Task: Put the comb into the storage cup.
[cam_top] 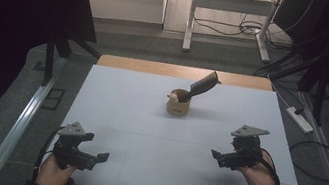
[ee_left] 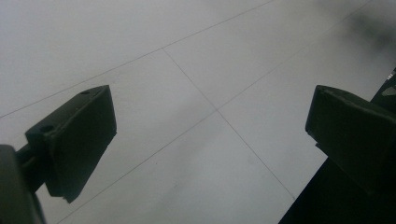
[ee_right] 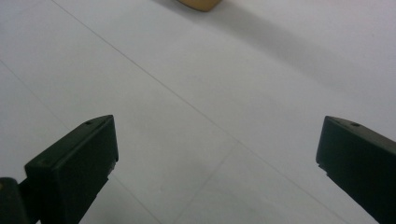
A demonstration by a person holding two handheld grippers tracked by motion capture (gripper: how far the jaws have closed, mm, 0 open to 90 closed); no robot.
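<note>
The dark tool stands in the small tan cup just above the middle of the high view, toward the table's far edge. Its long axis leans, with the lower end inside the cup and the free end pointing to the upper right of the frame. I judge the main risk to be tipping: the lean loads the cup's right rim, so a sideways nudge could topple cup and tool together. My left gripper sits at lower left, my right gripper at lower right, both with jaws spread wide, holding nothing, well apart from the cup over the white table.
</note>
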